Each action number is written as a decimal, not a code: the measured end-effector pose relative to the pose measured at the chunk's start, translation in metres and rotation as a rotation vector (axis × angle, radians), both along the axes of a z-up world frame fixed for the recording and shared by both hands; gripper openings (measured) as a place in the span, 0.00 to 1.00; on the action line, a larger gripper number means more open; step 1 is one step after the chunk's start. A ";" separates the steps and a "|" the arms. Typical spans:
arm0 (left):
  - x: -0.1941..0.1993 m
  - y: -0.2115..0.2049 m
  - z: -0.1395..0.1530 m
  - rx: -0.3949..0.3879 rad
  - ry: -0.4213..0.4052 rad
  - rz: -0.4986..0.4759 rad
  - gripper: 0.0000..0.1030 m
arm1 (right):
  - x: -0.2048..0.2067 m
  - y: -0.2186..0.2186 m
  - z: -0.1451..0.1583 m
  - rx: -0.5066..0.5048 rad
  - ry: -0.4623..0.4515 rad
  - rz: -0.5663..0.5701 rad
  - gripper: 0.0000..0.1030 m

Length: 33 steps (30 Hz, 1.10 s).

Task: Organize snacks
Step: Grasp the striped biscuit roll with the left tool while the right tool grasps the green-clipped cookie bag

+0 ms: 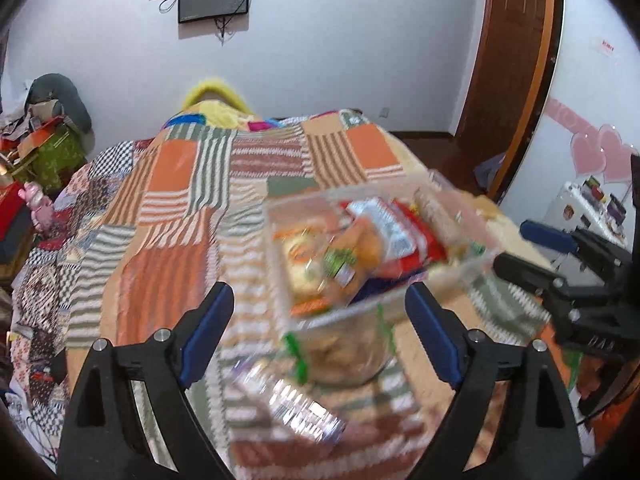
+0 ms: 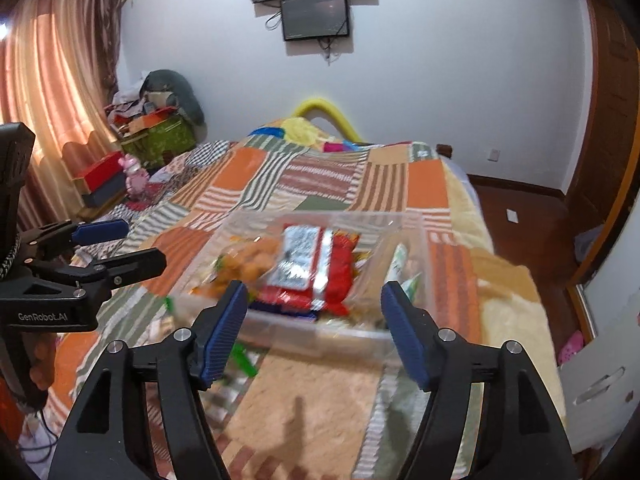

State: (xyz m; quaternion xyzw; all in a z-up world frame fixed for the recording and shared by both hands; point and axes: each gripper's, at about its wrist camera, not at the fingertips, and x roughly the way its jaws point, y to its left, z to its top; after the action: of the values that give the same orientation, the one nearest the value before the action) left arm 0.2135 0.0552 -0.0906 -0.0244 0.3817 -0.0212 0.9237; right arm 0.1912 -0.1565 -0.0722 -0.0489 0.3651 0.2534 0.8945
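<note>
A clear plastic bin (image 1: 472, 270) (image 2: 280, 326) sits on the patchwork bed quilt (image 1: 192, 184) (image 2: 320, 176). It holds a red snack packet (image 2: 320, 268) (image 1: 404, 236), an orange snack bag (image 2: 250, 266) (image 1: 352, 248) and other packets. A clear round tub with a green-trimmed label (image 1: 344, 348) and a shiny wrapped packet (image 1: 296, 404) lie on the quilt in front of the bin. My left gripper (image 1: 320, 324) is open and empty above the tub. My right gripper (image 2: 314, 328) is open and empty at the bin's near wall. Both views are blurred.
Boxes, a green bag and a pink toy (image 2: 136, 176) are piled left of the bed by the curtain (image 2: 48, 92). A wooden door (image 1: 512, 52) stands at the right. Screens (image 2: 316, 16) hang on the far wall. A white cabinet (image 1: 588, 208) stands at the right.
</note>
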 end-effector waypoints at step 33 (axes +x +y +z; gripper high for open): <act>-0.016 0.065 -0.143 -0.094 0.215 0.074 0.45 | 0.001 0.099 -0.089 -0.071 0.204 0.155 0.76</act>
State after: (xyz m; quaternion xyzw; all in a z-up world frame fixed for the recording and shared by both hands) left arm 0.1980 0.1205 -0.2340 -0.0841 0.4760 -0.0022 0.8754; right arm 0.1923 -0.0571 -0.1614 -0.0827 0.4583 0.3122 0.8280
